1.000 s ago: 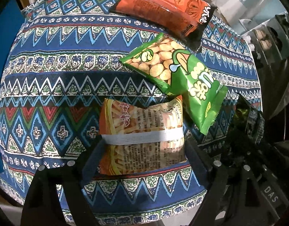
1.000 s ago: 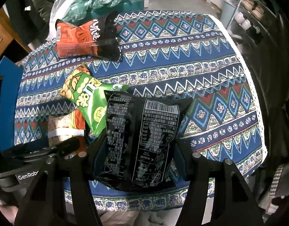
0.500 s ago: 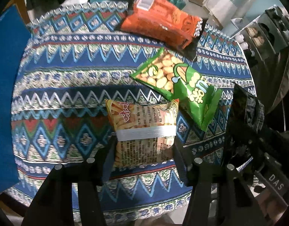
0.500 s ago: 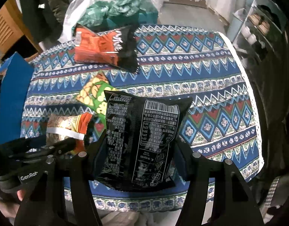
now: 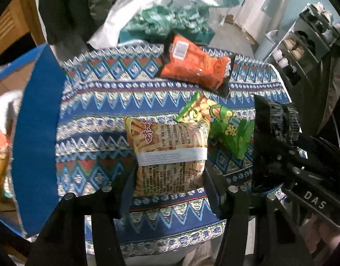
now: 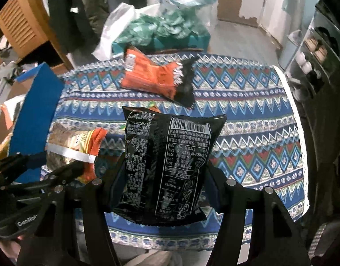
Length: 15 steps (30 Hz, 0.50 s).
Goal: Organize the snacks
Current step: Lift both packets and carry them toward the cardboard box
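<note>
Left hand-held gripper [image 5: 170, 190] clamped on fries packet [image 5: 170, 155], right hand-held gripper [image 6: 163, 190] clamped on black packet [image 6: 167, 164], both raised side by side above patterned surface [image 6: 247, 115].

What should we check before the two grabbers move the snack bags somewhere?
1. Left gripper shut on the fries bag: ok.
2. Right gripper shut on the black bag: ok.
3. Both held bags lifted off the tablecloth: cannot tell.
4. Green peanut bag out from under the fries bag: not ok, their edges overlap.
5. Orange bag lying apart from both grippers: ok.
6. A place to put the bags: cannot tell, none shown clearly.
</note>
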{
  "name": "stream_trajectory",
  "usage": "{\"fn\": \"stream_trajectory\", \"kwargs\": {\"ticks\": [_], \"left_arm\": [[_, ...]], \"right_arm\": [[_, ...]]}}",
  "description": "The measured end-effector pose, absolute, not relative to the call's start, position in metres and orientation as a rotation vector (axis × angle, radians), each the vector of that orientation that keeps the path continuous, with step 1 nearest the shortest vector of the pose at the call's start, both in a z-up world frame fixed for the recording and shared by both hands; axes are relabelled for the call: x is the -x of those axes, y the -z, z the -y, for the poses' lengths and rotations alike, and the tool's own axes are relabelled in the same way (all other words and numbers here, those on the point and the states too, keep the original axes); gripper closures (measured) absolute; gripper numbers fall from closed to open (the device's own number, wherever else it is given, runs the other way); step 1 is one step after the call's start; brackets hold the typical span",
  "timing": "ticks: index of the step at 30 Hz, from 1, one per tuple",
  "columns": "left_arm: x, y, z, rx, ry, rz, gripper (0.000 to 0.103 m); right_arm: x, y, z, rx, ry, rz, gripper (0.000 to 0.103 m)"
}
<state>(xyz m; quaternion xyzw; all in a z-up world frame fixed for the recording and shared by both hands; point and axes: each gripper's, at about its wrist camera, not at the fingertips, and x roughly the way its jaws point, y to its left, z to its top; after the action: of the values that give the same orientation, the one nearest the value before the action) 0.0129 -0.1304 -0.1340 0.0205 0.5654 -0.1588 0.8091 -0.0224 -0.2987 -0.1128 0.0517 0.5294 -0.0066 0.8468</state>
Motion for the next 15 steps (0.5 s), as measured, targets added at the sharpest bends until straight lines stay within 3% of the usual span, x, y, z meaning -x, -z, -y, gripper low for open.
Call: {"fn": "stream_trajectory", "kwargs": {"ticks": [15], "left_arm": [[-0.008,0.093,0.086,-0.058,0.281,-1.098,0.045]], "right_arm": [[0.019,0.079,0.262,-0.065,-0.061,-1.044,0.042]]}}
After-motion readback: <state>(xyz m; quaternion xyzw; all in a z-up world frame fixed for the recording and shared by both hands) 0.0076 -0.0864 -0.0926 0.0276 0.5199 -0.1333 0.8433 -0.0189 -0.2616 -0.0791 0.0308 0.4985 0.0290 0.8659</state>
